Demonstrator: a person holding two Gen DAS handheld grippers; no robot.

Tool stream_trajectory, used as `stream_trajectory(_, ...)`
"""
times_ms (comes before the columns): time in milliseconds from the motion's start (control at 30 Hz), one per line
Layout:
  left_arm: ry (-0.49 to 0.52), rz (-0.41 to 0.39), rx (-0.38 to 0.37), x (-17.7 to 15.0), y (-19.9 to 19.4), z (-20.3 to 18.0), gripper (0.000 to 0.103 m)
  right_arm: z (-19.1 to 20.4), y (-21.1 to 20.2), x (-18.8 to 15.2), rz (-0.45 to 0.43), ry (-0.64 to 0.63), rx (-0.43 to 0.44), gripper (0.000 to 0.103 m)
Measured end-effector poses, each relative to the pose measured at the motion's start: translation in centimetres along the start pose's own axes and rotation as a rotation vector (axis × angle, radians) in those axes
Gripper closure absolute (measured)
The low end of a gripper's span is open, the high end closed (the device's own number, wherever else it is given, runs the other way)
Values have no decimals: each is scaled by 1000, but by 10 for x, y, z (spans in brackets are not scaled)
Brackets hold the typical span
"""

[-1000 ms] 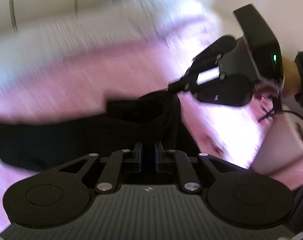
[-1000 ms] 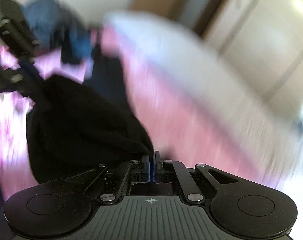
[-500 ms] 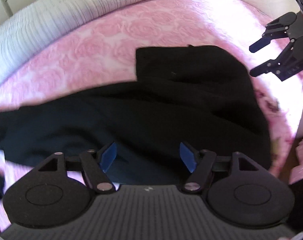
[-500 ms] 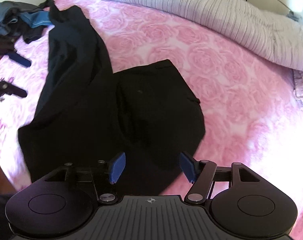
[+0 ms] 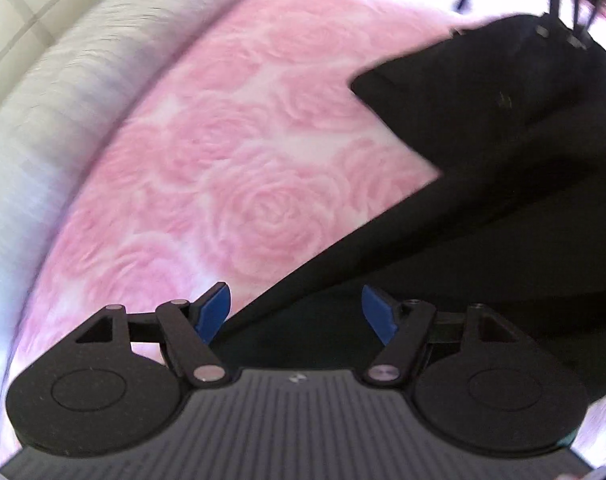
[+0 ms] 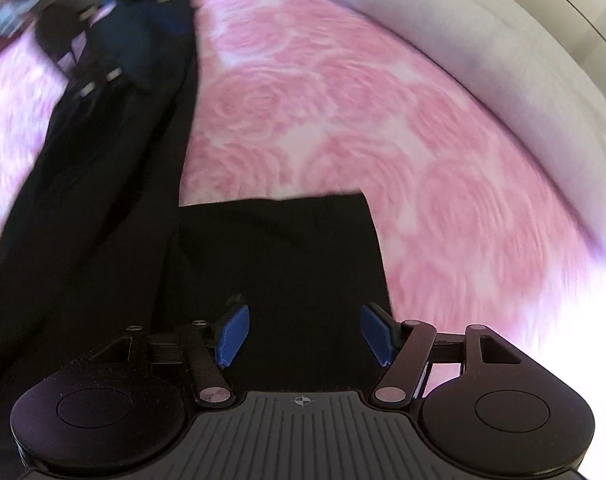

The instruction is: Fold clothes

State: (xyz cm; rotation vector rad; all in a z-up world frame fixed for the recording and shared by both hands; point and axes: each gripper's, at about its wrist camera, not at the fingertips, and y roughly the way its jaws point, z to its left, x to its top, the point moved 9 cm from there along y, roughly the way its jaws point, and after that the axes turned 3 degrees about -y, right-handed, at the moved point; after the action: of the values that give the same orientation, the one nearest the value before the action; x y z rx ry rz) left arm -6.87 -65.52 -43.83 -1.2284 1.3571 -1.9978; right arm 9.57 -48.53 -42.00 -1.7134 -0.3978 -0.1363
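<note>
Black garment (image 6: 279, 264) lies flat on pink bedspread (image 5: 231, 168) — both grippers, clamped 1 second ago, now gape empty.

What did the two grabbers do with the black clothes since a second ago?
Both let go: a second ago each was shut on the black fabric garment; now the left gripper and right gripper are open, low over it. It lies on the pink rose-patterned bedspread, which stayed put.

Pink rose-print bedspread (image 5: 239, 168) w/ pale ribbed blanket (image 5: 35, 120) along its far edge.
</note>
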Motion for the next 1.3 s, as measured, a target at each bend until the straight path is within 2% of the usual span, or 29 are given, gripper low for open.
stream_trajectory(100,21,14,-55,-3,16,9,35,6,21,11,22,-193,8,37)
stream_trajectory(167,36,23,-91,-5,27,14,45,8,31,15,38,-302,21,37)
stream_trajectory(233,50,32,-128,-8,37,20,78,9,42,19,54,-410,34,37)
stream_trajectory(267,57,37,-146,-9,42,23,87,10,47,21,62,-464,41,37)
stream_trajectory(300,64,41,-163,-10,47,26,103,11,52,23,70,-518,48,37)
stream_trajectory(467,18,-21,-111,-37,-16,18,103,21,65,41,100,-758,142,35)
stream_trajectory(533,-5,-45,-78,-52,-49,8,103,26,71,49,110,-824,187,26)
stream_trajectory(700,-121,-28,-36,-95,-116,-25,103,41,99,58,201,-955,284,23)
stream_trajectory(800,-173,9,-13,-116,-134,-49,103,50,115,45,360,-874,323,24)
stream_trajectory(900,-219,35,22,-122,-137,-66,103,52,122,44,453,-757,338,59)
stream_trajectory(933,-228,40,38,-122,-137,-71,103,53,118,42,446,-764,333,85)
stream_trajectory(967,-232,42,59,-119,-139,-73,103,54,113,41,437,-769,328,91)
stream_trajectory(1067,-271,23,135,-101,-151,-69,103,42,80,39,323,-729,267,95)
stream_trajectory(1100,-287,6,166,-93,-160,-64,103,33,66,40,274,-699,231,102)
stream_trajectory(1167,-316,-29,227,-73,-178,-52,103,5,31,41,185,-639,116,102)
stream_trajectory(1300,-253,-57,375,-28,-218,-40,103,-69,-70,29,20,-529,-167,103)
